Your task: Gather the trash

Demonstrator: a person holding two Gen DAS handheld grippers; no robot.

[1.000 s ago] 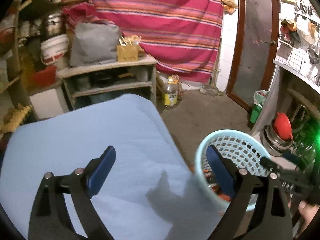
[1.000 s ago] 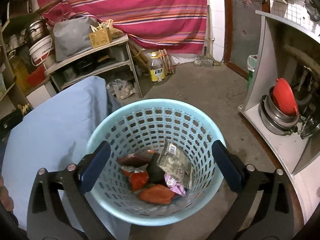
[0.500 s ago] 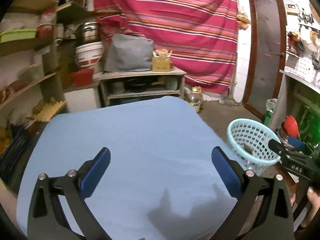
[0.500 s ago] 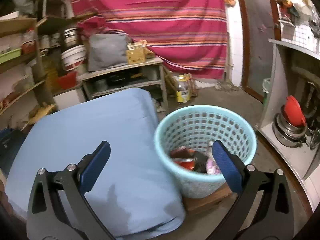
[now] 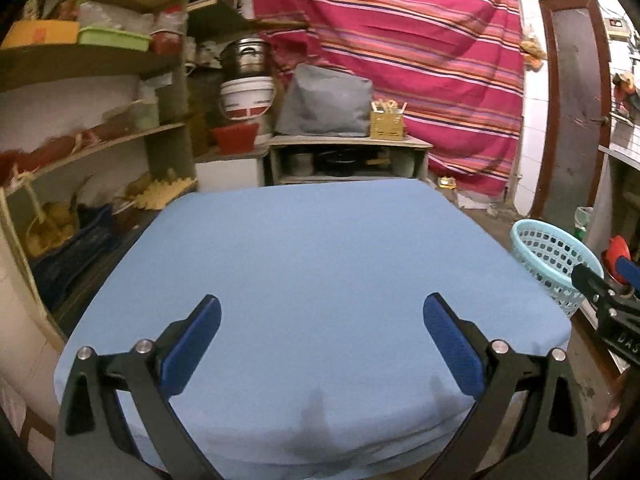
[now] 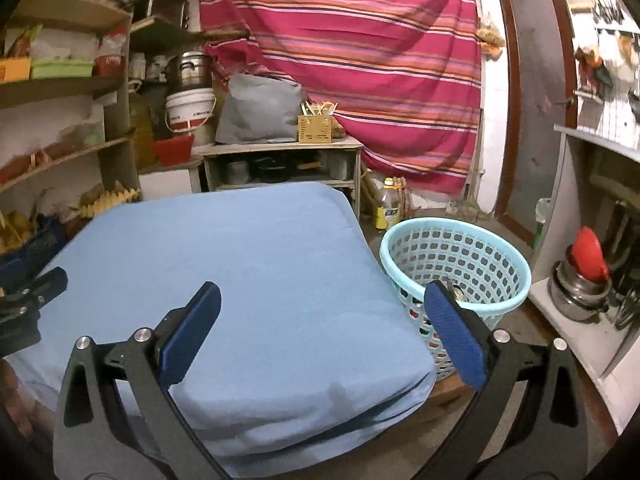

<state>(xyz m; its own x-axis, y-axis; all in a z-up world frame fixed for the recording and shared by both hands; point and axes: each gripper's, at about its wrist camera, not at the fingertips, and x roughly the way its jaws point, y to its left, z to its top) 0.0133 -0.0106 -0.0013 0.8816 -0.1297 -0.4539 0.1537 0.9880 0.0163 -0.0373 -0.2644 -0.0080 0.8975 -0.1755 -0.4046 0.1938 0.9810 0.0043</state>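
While both grippers, left gripper and right gripper, hover with fingers apart, holding nothing, over the blue surface, the basket stands right.

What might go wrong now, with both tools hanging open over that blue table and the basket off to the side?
Two risks. The light blue basket stands beside the blue-covered table, seemingly on a low wooden block near its corner; a swing of the right gripper might tip it and spill the wrappers. Both grippers are open and empty, and the left gripper hangs close by, so they might bump each other.
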